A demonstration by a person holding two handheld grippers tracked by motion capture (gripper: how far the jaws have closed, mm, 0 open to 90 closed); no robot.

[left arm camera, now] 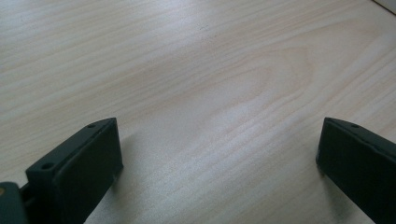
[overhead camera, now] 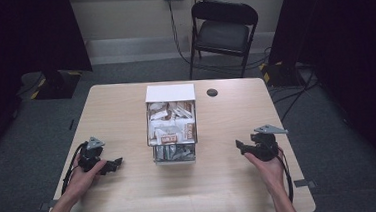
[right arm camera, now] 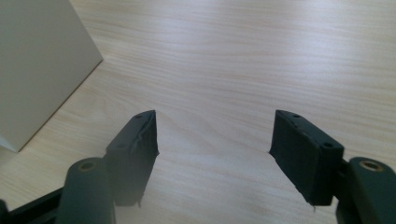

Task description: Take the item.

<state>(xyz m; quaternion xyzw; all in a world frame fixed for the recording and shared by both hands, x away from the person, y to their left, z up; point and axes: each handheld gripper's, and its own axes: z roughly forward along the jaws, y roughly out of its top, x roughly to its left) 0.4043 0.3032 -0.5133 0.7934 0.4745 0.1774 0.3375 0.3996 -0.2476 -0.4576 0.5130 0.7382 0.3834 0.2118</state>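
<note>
The box [overhead camera: 172,129] is sitting in the middle of the worktop [overhead camera: 131,190], a white carton standing open toward the camera and lying between the two hands. Its plain white top panel is facing the far edge, and behind the open front a jumble of small packets [overhead camera: 171,122] is showing, white and brown wrappers above and silvery ones in the lower part. In the right gripper view a pale side wall of the box [right arm camera: 37,65] is rising at the left, close to the near jaw but not touching it.

The left tongs [overhead camera: 114,165] are resting low near the left front of the worktop, held in the person's left hand [overhead camera: 83,179] and pointing toward the box, well apart from it. Their jaws are standing wide apart with only bare wood grain between them in the left gripper view [left arm camera: 219,154].

The right tongs [overhead camera: 240,146] are being held in the right hand [overhead camera: 266,166] at the right of the box, pointing at it with a clear gap left. Their jaws are standing partly apart, with nothing between them but bare wood [right arm camera: 212,140].

A small dark round disc [overhead camera: 212,92] is lying on the worktop just beyond the box's far right corner. A black folding chair [overhead camera: 223,33] is standing behind the worktop.
</note>
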